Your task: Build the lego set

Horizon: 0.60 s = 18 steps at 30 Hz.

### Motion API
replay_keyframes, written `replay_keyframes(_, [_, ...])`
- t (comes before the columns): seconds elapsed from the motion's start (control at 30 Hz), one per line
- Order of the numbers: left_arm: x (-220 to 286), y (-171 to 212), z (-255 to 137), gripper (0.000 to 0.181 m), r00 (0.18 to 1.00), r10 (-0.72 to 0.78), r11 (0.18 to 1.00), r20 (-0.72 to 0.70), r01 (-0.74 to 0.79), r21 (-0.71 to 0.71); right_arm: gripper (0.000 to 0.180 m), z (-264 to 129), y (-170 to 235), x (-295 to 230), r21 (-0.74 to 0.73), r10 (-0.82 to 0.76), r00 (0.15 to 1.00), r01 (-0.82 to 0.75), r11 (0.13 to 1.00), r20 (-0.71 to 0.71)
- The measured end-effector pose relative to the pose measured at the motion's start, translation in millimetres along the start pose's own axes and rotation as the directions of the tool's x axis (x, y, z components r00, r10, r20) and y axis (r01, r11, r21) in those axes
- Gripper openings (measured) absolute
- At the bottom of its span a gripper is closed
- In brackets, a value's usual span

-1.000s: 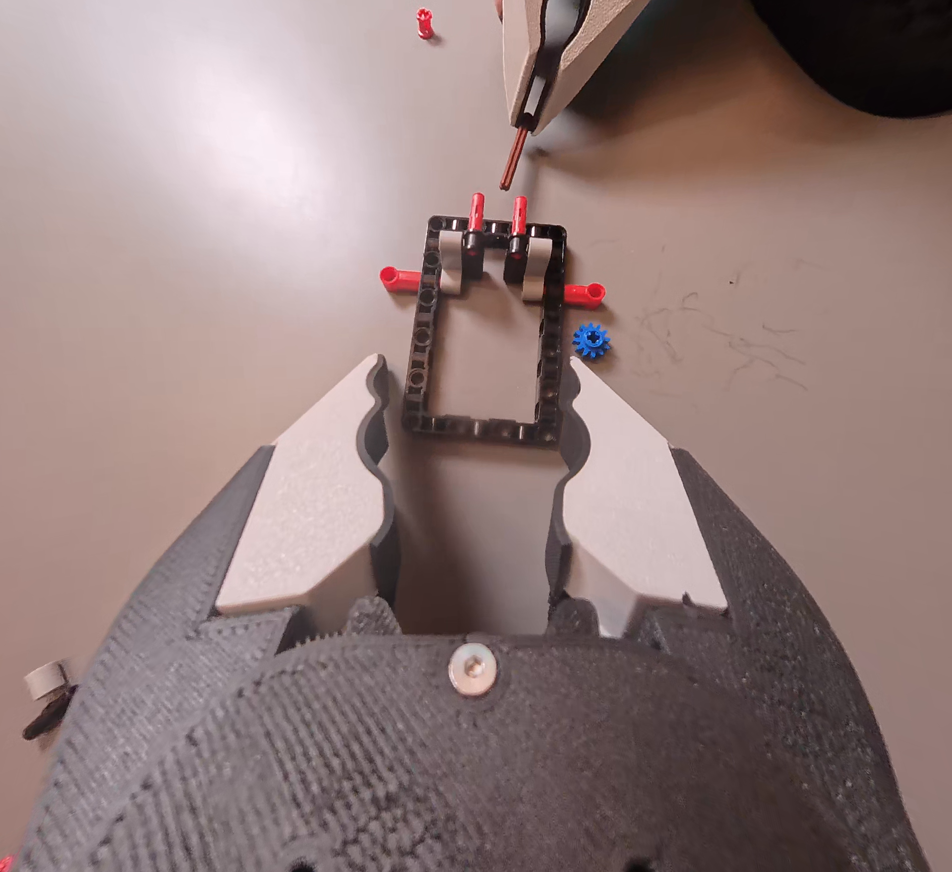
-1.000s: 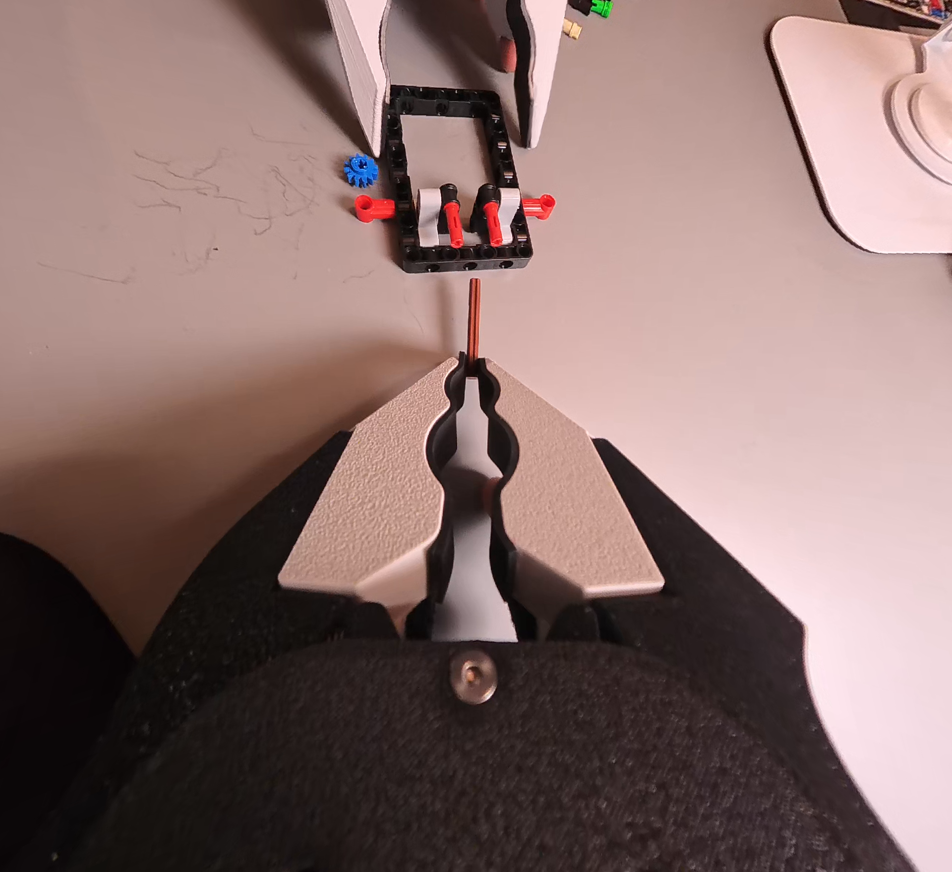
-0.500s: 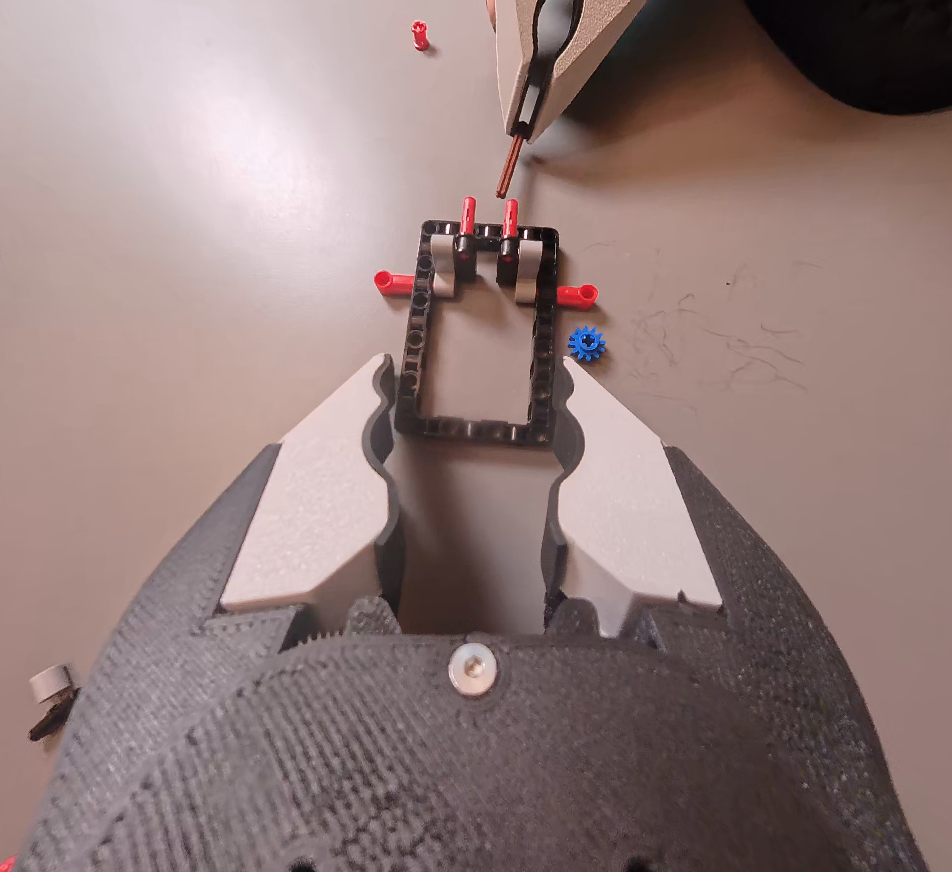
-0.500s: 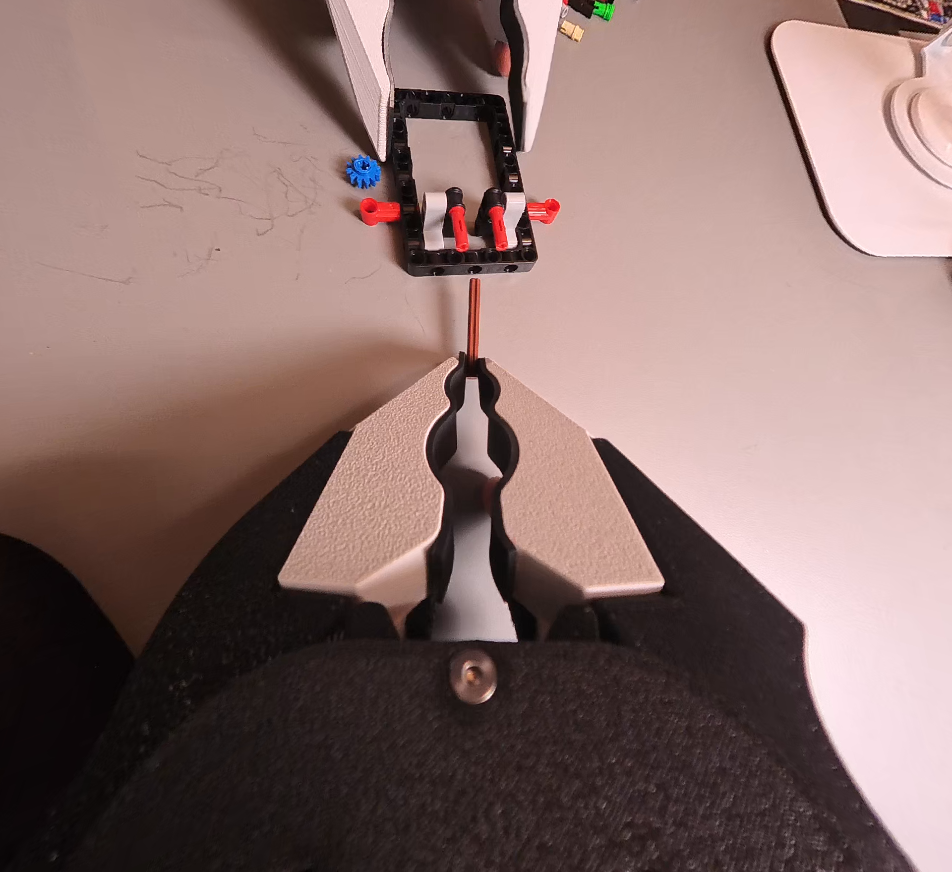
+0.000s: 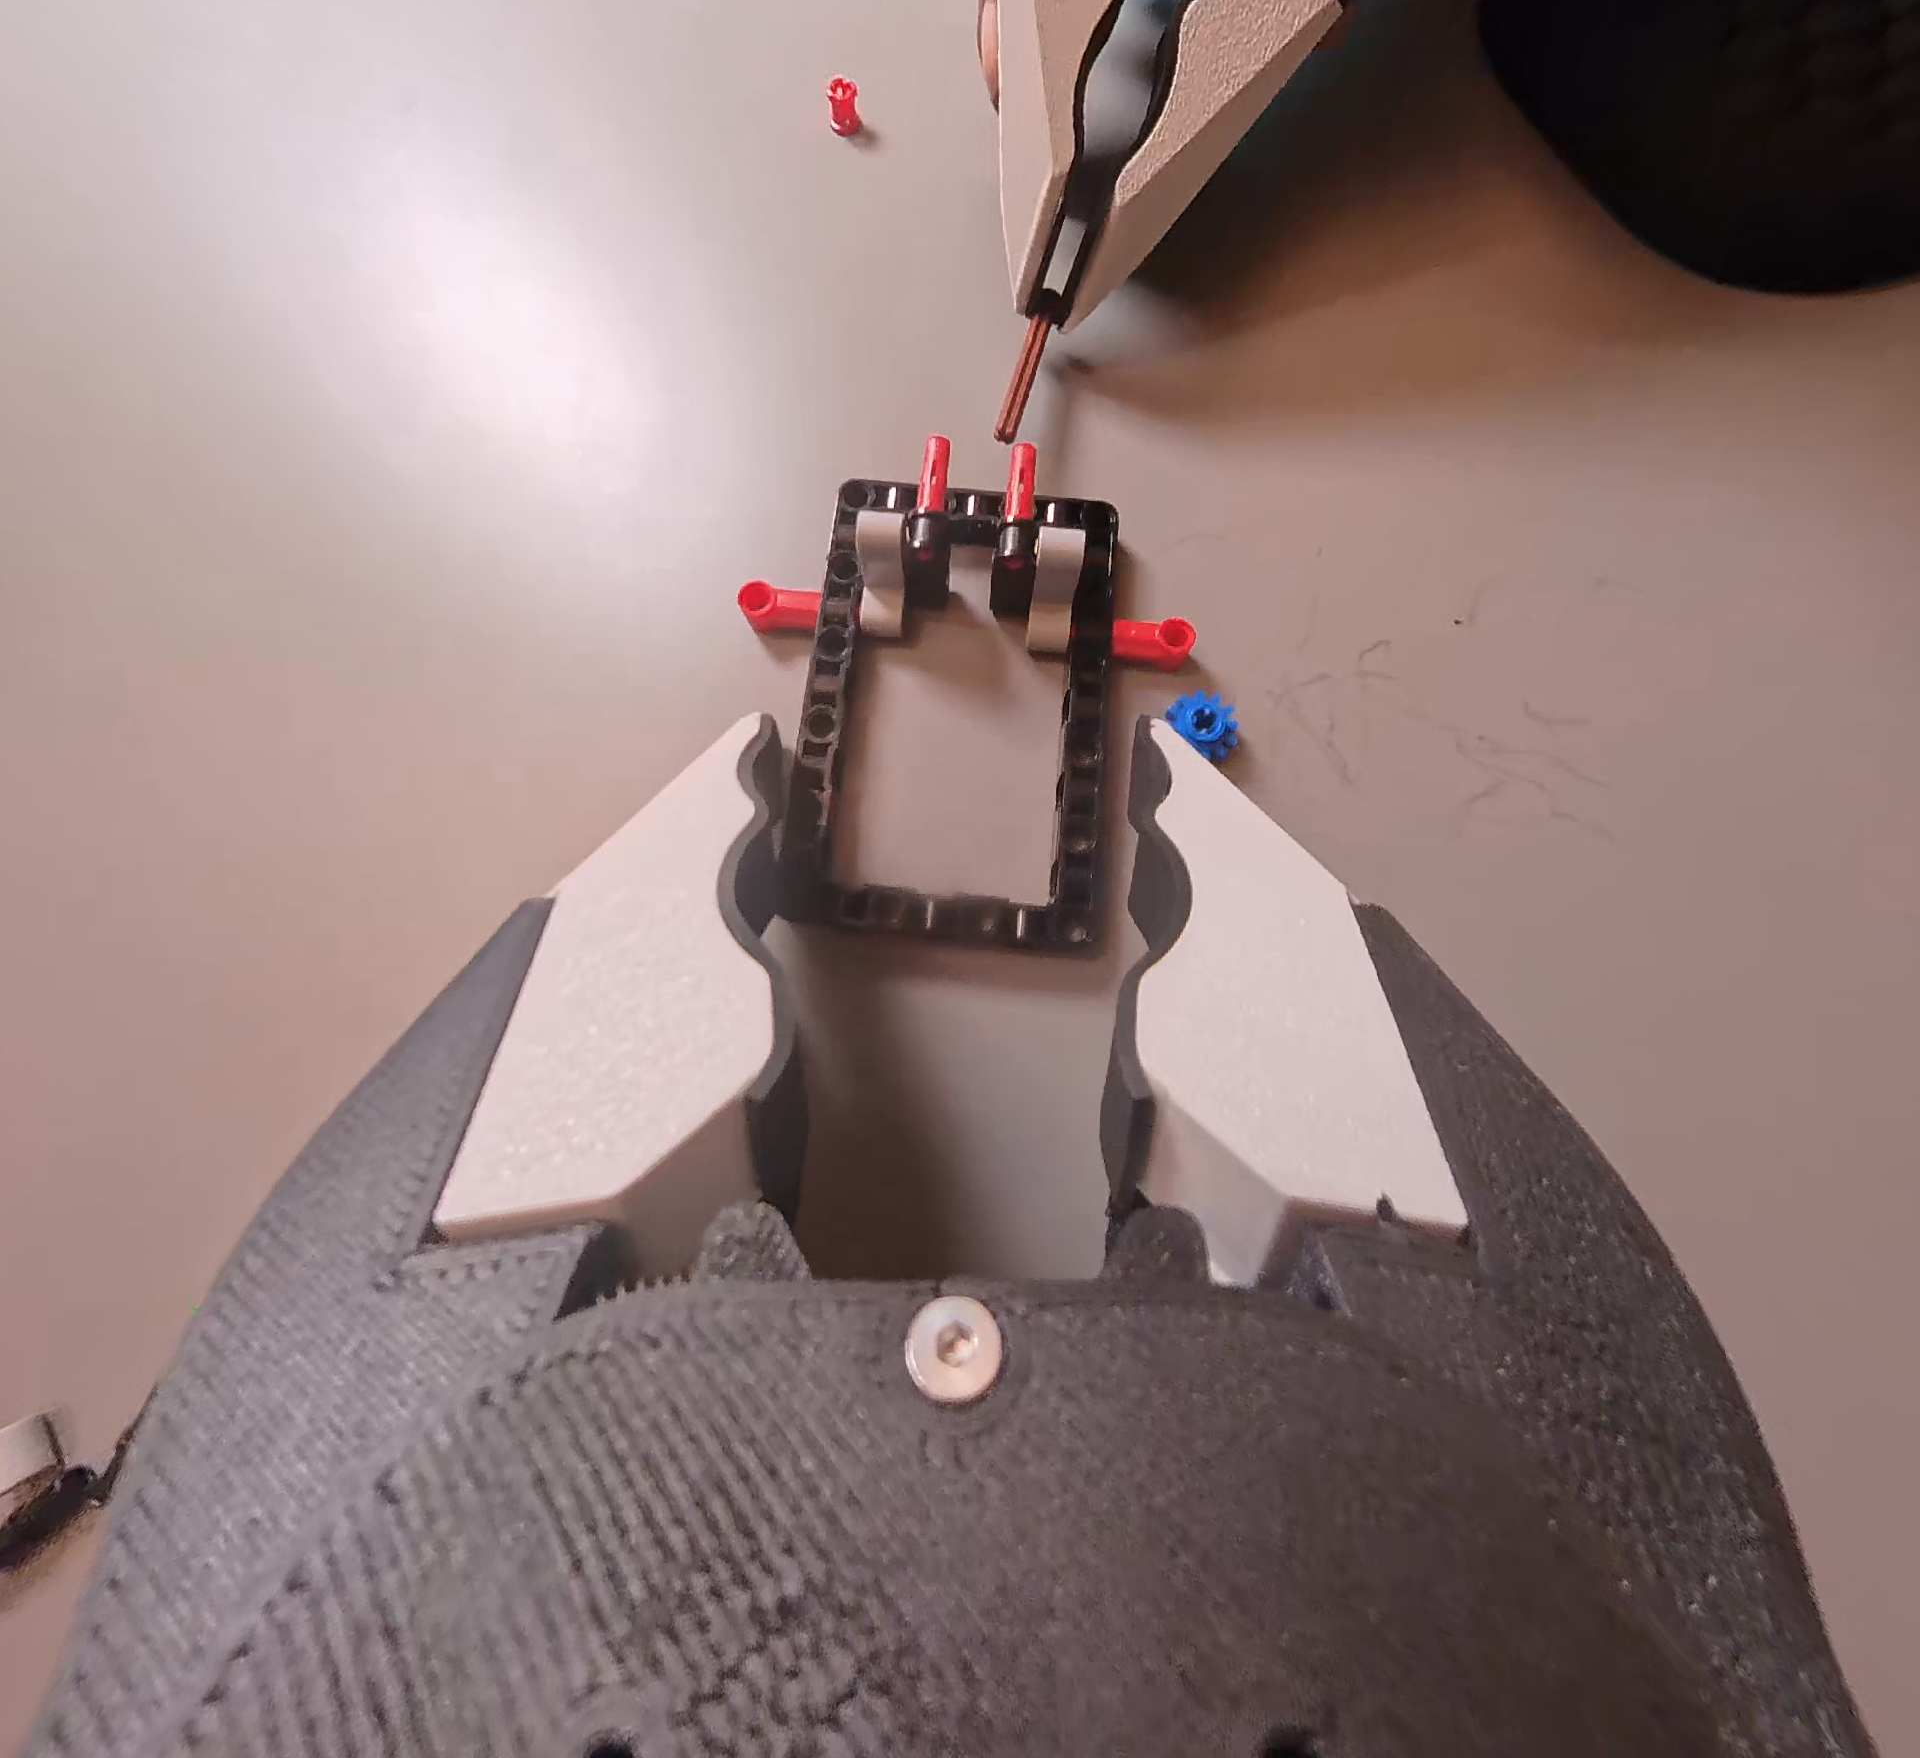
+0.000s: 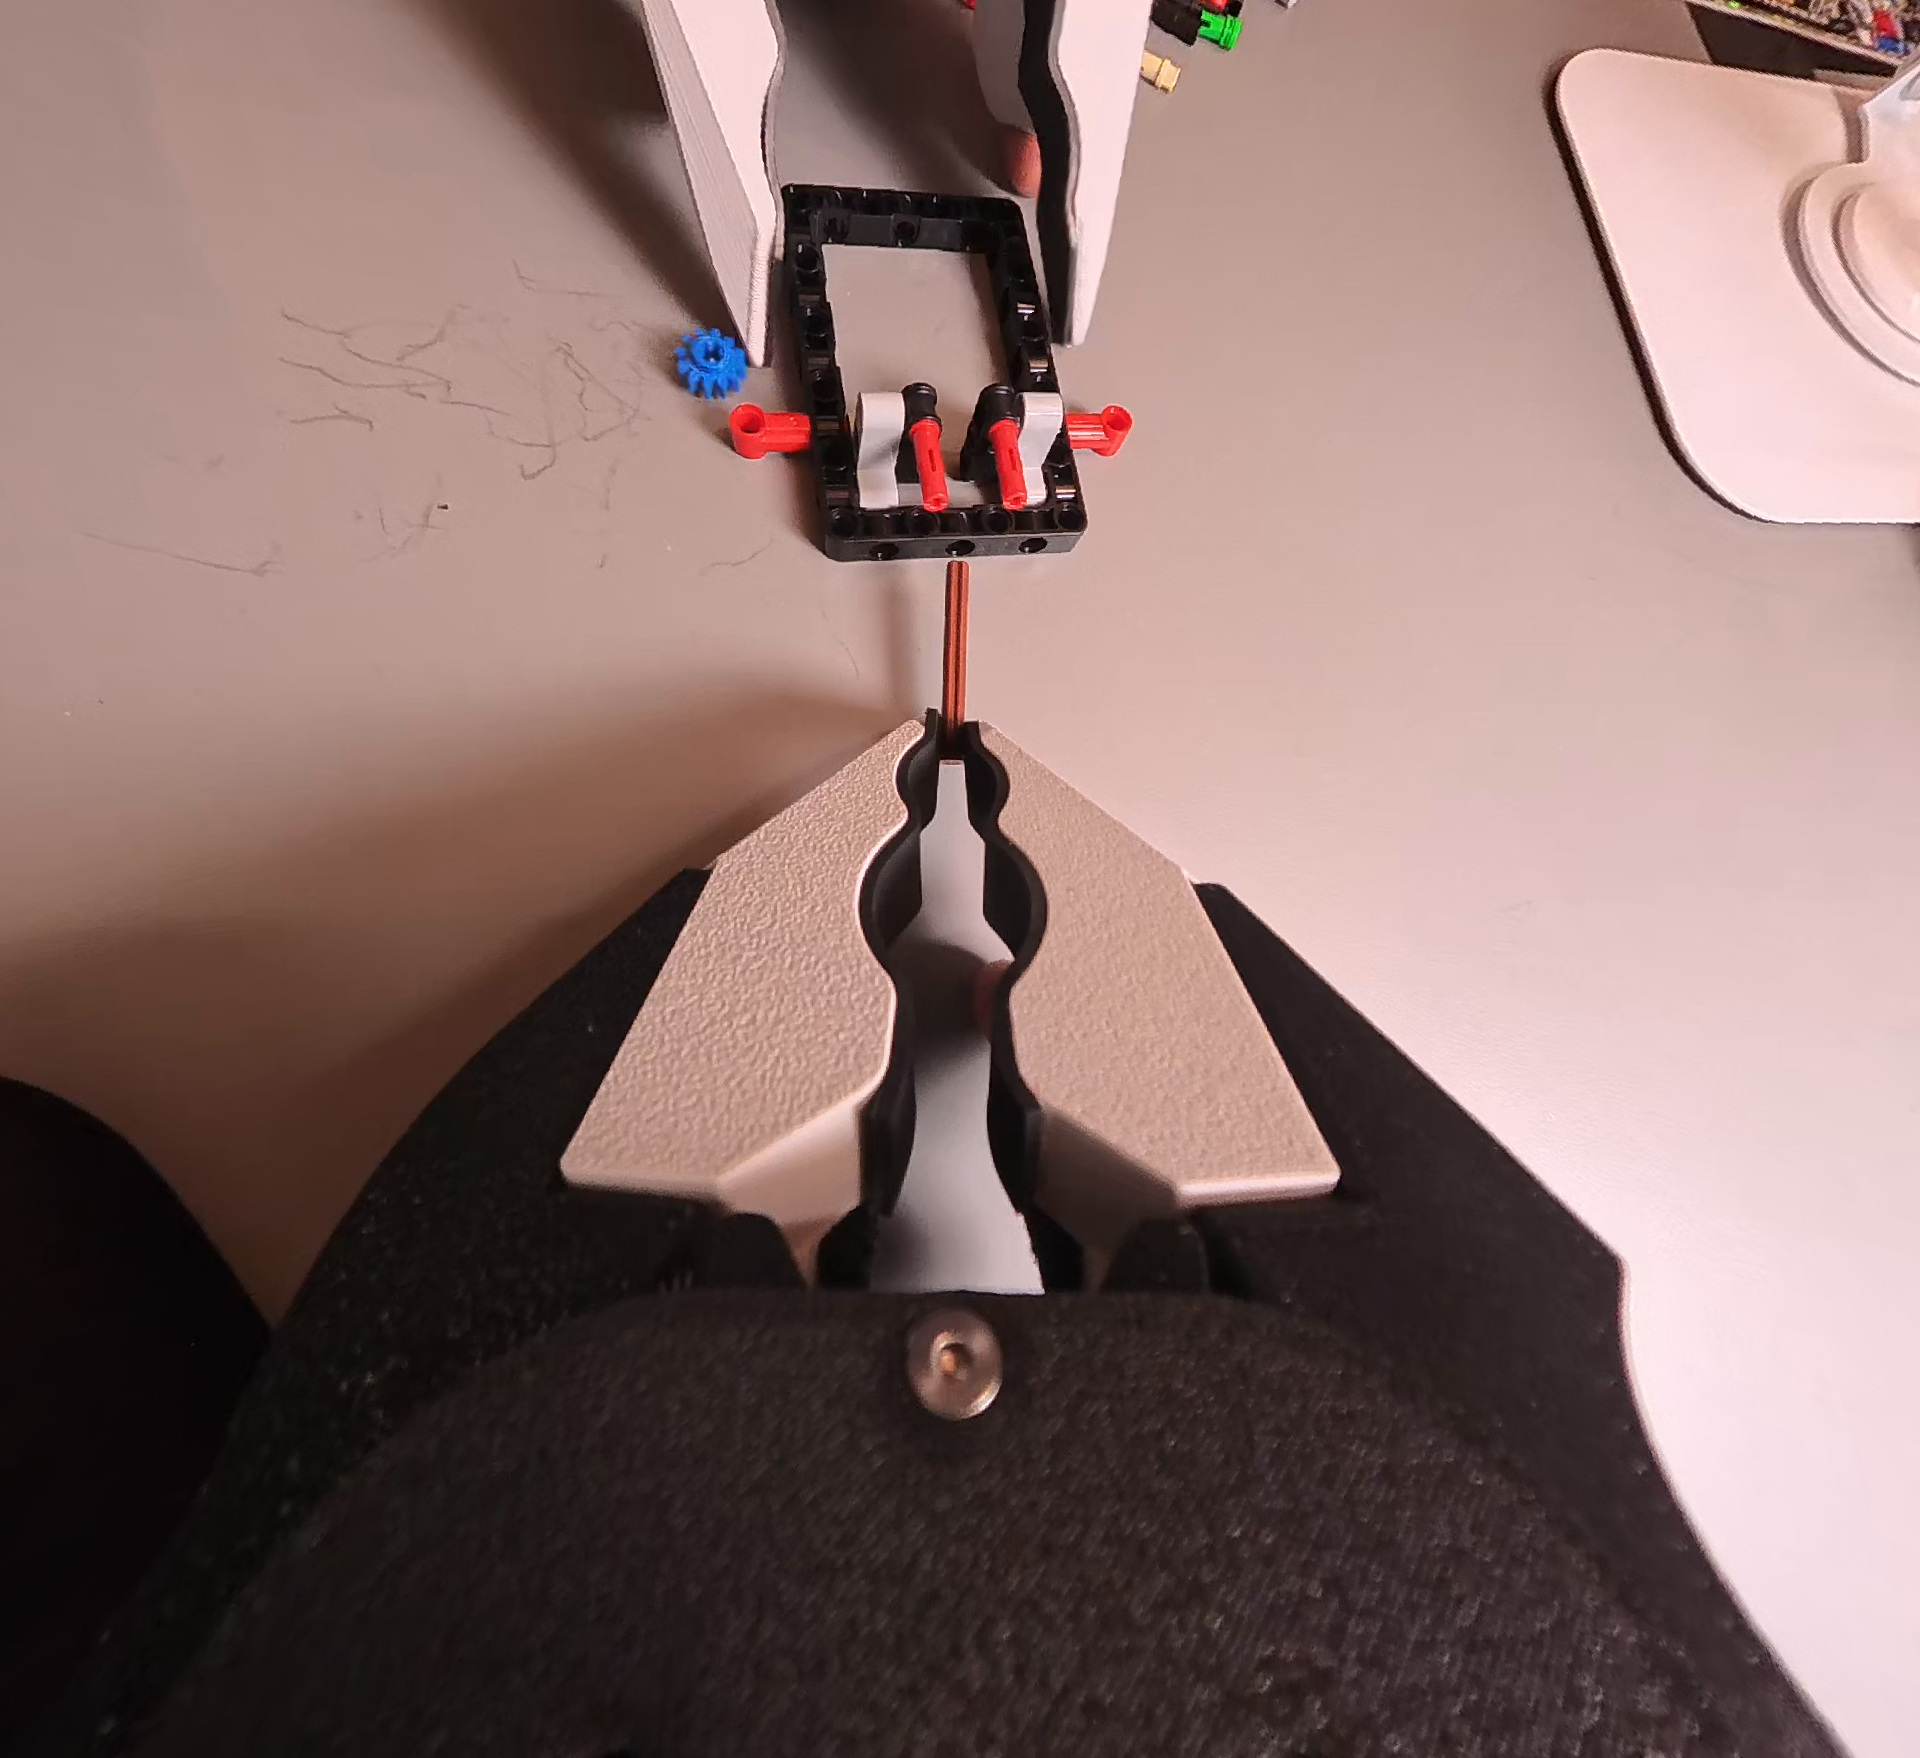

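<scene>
The right gripper (image 6: 948, 729) pinched a thin brown stick (image 6: 955, 638), its tip near the black frame (image 6: 940, 536) at twelve o'clock. The left gripper (image 5: 954, 729) stood wide open around that frame, holding nothing.

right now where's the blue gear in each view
Left wrist view: the blue gear lies on the table right of centre, beside the black frame's right edge, at the tip of the left gripper's right finger.
Right wrist view: the blue gear lies upper left, left of the black frame.
Shared landmark: the black frame.
</scene>
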State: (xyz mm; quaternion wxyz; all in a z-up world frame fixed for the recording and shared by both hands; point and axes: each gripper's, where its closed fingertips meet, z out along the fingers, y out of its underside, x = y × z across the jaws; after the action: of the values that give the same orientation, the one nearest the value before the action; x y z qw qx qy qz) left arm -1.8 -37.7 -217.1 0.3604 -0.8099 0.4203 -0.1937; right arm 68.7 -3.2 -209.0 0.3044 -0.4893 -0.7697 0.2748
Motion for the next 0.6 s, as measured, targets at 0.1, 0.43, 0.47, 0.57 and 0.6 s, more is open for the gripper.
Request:
replay_keyframes(0.1, [1.0, -2.3, 1.9, 0.066, 1.0, 0.011, 1.0, 0.006, -0.011, 0.004, 0.002, -0.1, -0.3, -1.0, 0.0, -0.002, 1.0, 0.002, 1.0, 0.002])
replay_keyframes(0.43, [8.1, -0.5, 0.8, 0.068, 0.999, 0.029, 1.0, -0.026, -0.029, 0.0, 0.002, -1.1, -0.2, -2.7, 0.0, -0.004, 1.0, 0.004, 1.0, 0.002])
replay_keyframes(0.47, [8.3, 0.6, -0.1, 0.07, 0.999, 0.027, 1.0, -0.032, -0.027, -0.002, 0.002, -1.3, -0.2, -3.0, 0.0, -0.005, 1.0, 0.005, 1.0, 0.002])
replay_keyframes(0.57, [6.7, 3.3, -2.8, 0.072, 0.999, 0.023, 1.0, -0.034, -0.023, -0.006, 0.002, -1.8, 0.1, -3.7, -0.001, -0.006, 1.0, 0.006, 1.0, 0.002])
replay_keyframes(0.6, [4.8, 3.6, -3.2, 0.072, 1.0, 0.018, 1.0, -0.025, -0.019, -0.006, 0.002, -2.0, 0.1, -3.8, 0.0, -0.006, 1.0, 0.006, 1.0, 0.002])
